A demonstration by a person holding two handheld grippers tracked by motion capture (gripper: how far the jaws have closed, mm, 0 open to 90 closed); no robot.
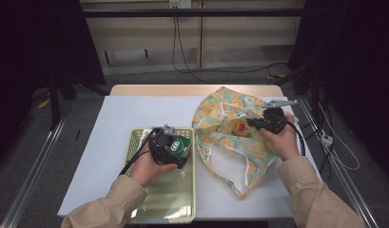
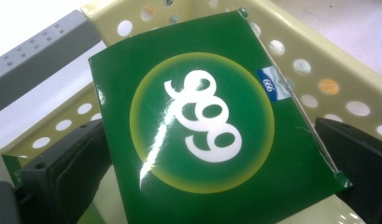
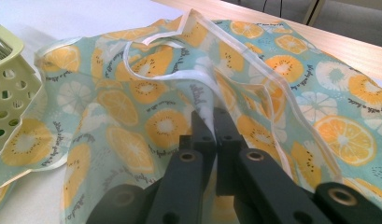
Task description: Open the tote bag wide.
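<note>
- The left hand-held gripper (image 1: pixel 169 145) clamps a green box (image 2: pixel 202 126) between its jaws, over the perforated yellow basket (image 1: pixel 185 199) at the near edge of the surface (image 1: pixel 121 114).
- The right hand-held gripper (image 3: pixel 212 122) pinches the citrus-print bag (image 3: pixel 132 98), jaws nearly together, toward the surface's right edge.
- The bag lies just beside the basket.

Green box (image 2: pixel 198 126) w/ white "999"; pale-yellow basket (image 1: pixel 135 142); teal bag (image 3: pixel 146 102), citrus-slice print, prob. oranges.

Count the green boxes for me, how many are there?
1. The green box marked 999 sits between the left gripper jaws, over the yellow basket. More could be hidden inside the fruit-print bag.
</note>
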